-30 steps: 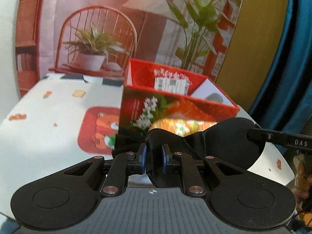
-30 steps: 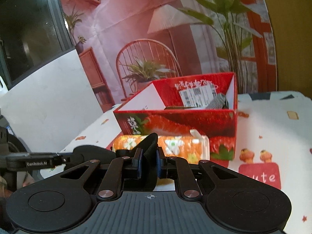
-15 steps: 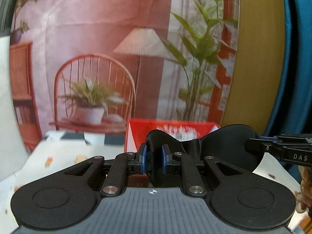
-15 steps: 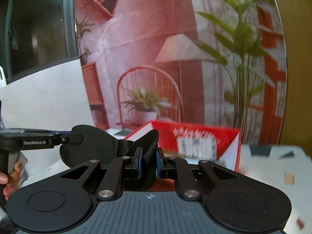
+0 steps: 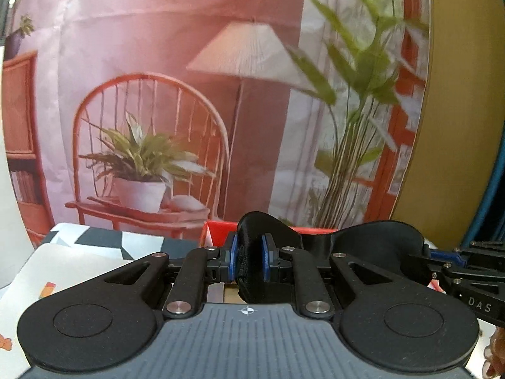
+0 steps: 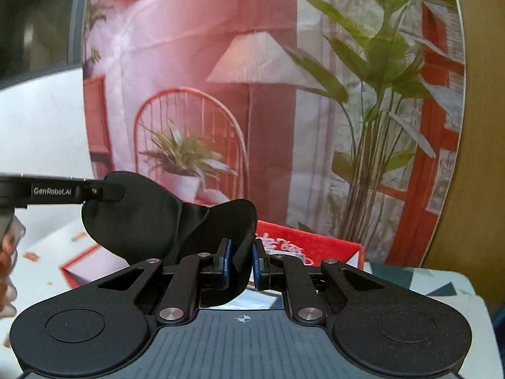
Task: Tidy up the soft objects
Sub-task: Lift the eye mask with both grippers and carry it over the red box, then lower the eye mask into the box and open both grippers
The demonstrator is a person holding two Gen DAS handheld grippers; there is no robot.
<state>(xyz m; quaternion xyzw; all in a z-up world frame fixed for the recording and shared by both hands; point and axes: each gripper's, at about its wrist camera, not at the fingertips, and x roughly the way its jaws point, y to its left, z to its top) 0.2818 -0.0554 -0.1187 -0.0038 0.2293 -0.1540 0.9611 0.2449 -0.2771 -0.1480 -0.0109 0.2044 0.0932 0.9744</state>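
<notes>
A black padded eye mask hangs in the air between both grippers. My left gripper is shut on one end of it. My right gripper is shut on the other end. In the left wrist view the right gripper's fingers clamp the mask's right lobe. In the right wrist view the left gripper's fingers clamp the left lobe. The red strawberry box sits below and behind the mask; only its top rim shows in the left wrist view.
A table with a white cartoon-print cloth lies below. A printed backdrop of a chair, lamp and plants stands behind the box. A white wall panel is on the left.
Both grippers have lifted the eye mask up from the table in front of the box. The box and the orange floral pack have dropped out of view.
</notes>
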